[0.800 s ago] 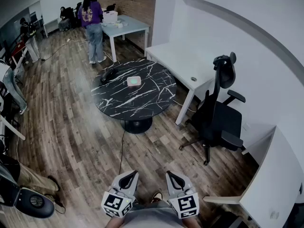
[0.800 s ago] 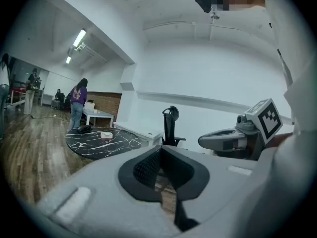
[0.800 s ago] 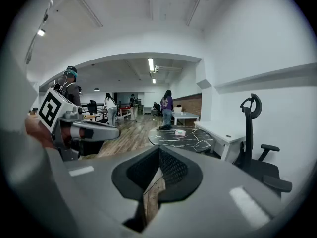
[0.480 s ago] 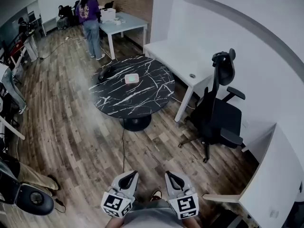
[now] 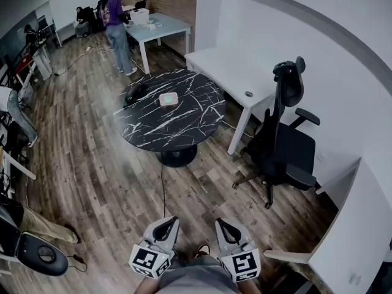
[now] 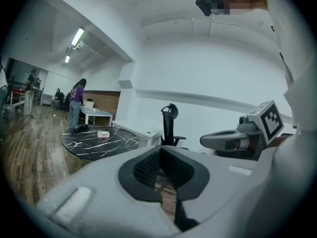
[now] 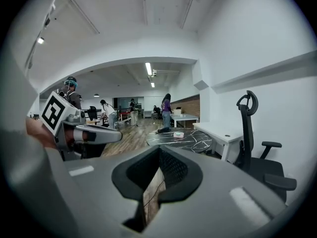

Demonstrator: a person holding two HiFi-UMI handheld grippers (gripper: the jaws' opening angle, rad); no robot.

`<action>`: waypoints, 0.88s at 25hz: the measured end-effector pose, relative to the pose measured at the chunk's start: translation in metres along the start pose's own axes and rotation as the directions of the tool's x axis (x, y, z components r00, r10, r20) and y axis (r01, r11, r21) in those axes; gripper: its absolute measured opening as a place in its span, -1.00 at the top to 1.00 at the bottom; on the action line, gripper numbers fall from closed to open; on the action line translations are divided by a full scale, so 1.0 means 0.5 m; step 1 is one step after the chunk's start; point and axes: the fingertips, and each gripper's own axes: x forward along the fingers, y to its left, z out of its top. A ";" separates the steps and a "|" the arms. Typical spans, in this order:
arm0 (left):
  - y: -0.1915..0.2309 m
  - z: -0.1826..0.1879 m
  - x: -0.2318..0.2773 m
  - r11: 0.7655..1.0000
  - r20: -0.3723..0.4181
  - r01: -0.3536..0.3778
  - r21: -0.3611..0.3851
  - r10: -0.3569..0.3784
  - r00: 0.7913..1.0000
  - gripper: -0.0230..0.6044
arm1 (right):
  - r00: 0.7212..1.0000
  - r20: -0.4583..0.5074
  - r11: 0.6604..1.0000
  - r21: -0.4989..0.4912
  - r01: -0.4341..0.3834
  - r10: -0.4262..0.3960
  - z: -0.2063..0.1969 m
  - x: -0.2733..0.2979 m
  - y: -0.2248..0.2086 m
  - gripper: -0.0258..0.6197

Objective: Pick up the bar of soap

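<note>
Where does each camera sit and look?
Head view: on the person's head, facing down at the table; left gripper and right gripper show.
Left gripper view: on the left gripper, facing the table; own jaws, right gripper show.
Right gripper view: on the right gripper, facing the table; left gripper shows.
Shared: soap on the table.

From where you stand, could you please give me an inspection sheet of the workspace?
Surface: round black marble table, well ahead on the wood floor.
Job's things: bar of soap lying on the table's far half, not picked up.
Clutter: dark object at the table's left edge; cannot tell what it is.
Grippers: left tongs and right tongs both shut, empty, held low, far from the table.
Cables: thin cable on the floor, from the table's base towards us.
Surroundings: black office chair, white desk, person in purple.
</note>
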 end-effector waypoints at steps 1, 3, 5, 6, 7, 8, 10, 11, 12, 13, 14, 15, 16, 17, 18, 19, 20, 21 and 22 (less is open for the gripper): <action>0.001 -0.001 0.004 1.000 0.002 -0.008 0.000 0.008 1.000 0.94 | 1.000 0.011 1.000 0.002 -0.013 0.013 0.004 0.000 -0.003 0.92; 0.008 -0.004 0.012 1.000 0.003 -0.028 0.002 0.028 1.000 0.93 | 0.999 0.026 0.999 0.011 -0.035 0.035 0.005 0.001 -0.009 0.92; 0.016 -0.002 0.019 0.999 0.006 -0.049 0.002 0.049 0.999 0.94 | 0.998 0.031 0.999 0.011 -0.050 0.050 0.001 0.003 -0.015 0.92; 0.018 0.001 0.022 0.998 0.009 -0.058 -0.001 0.058 0.998 0.93 | 0.998 0.032 0.998 0.009 -0.059 0.058 -0.001 0.004 -0.017 0.92; 0.021 0.004 0.024 0.998 0.012 -0.068 -0.005 0.068 0.998 0.93 | 0.997 0.030 0.998 0.009 -0.068 0.068 -0.004 0.007 -0.020 0.92; 0.023 0.006 0.025 0.997 0.014 -0.077 -0.009 0.078 0.997 0.93 | 0.997 0.024 0.997 0.011 -0.077 0.077 -0.008 0.010 -0.022 0.92; 0.026 0.006 0.027 0.996 0.016 -0.088 -0.014 0.088 0.996 0.93 | 0.996 0.004 0.996 0.020 -0.090 0.090 -0.019 0.016 -0.029 0.92; 0.028 0.006 0.029 0.996 0.014 -0.090 -0.018 0.090 0.996 0.93 | 0.996 -0.004 0.995 0.025 -0.094 0.094 -0.025 0.019 -0.032 0.92; 0.032 0.005 0.032 0.995 0.010 -0.093 -0.023 0.093 0.996 0.93 | 0.995 -0.012 0.995 0.029 -0.097 0.097 -0.032 0.024 -0.035 0.92; 0.038 0.002 0.036 0.995 0.008 -0.095 -0.027 0.095 0.995 0.93 | 0.995 -0.020 0.995 0.033 -0.099 0.100 -0.039 0.031 -0.038 0.92; 0.048 -0.003 0.041 0.995 0.007 -0.096 -0.031 0.096 0.995 0.93 | 0.994 -0.028 0.994 0.035 -0.101 0.102 -0.044 0.040 -0.040 0.92; 0.059 -0.008 0.047 0.995 0.008 -0.097 -0.036 0.097 0.995 0.93 | 0.994 -0.035 0.994 0.036 -0.102 0.103 -0.046 0.051 -0.042 0.92; 0.072 -0.011 0.055 0.994 0.009 -0.097 -0.042 0.097 0.995 0.93 | 0.994 -0.038 0.994 0.035 -0.103 0.104 -0.045 0.063 -0.044 0.92; 0.086 -0.012 0.063 0.994 0.011 -0.096 -0.049 0.097 0.995 0.93 | 0.994 -0.039 0.994 0.034 -0.103 0.104 -0.043 0.075 -0.046 0.92; 0.101 -0.011 0.073 0.994 0.012 -0.094 -0.056 0.095 0.995 0.93 | 0.994 -0.042 0.994 0.033 -0.101 0.102 -0.039 0.089 -0.048 0.92; 0.116 -0.008 0.084 0.994 0.015 -0.089 -0.062 0.090 0.996 0.93 | 0.994 -0.046 0.995 0.033 -0.097 0.099 -0.034 0.104 -0.051 0.92; 0.131 -0.003 0.096 0.994 0.019 -0.083 -0.067 0.085 0.996 0.93 | 0.994 -0.051 0.995 0.034 -0.093 0.095 -0.030 0.120 -0.054 0.92; 0.147 0.003 0.108 0.995 0.022 -0.076 -0.070 0.078 0.997 0.93 | 0.994 -0.057 0.995 0.035 -0.089 0.091 -0.025 0.138 -0.057 0.92; 0.163 0.011 0.121 0.995 0.024 -0.069 -0.071 0.070 0.997 0.93 | 0.994 -0.060 0.996 0.036 -0.086 0.089 -0.019 0.157 -0.059 0.92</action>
